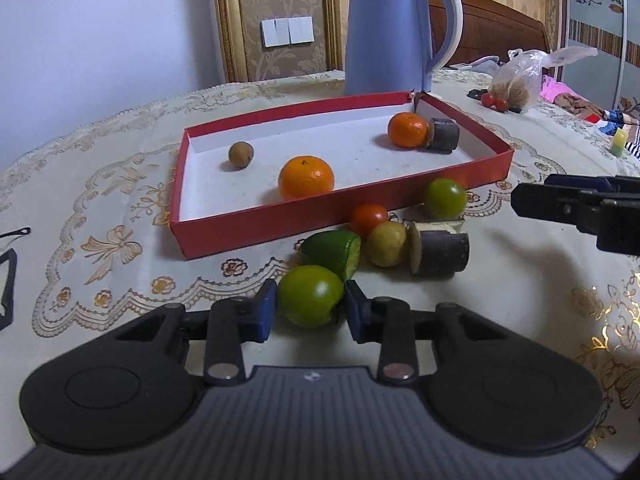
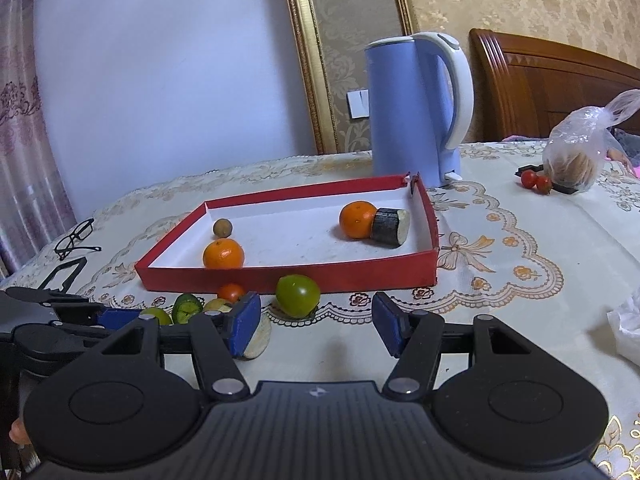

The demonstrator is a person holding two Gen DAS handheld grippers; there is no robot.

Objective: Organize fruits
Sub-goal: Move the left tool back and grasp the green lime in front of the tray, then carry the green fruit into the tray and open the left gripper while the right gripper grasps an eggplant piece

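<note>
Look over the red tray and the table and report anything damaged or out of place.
The red tray is split open at its far corner, next to the blue kettle; the two walls there stand apart. Several fruits lie outside it on the tablecloth, among them a green tomato and a red tomato.

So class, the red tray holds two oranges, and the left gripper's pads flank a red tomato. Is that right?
Not quite. In the left wrist view, the left gripper flanks a green tomato, not a red one. The red tray does hold two oranges.
</note>
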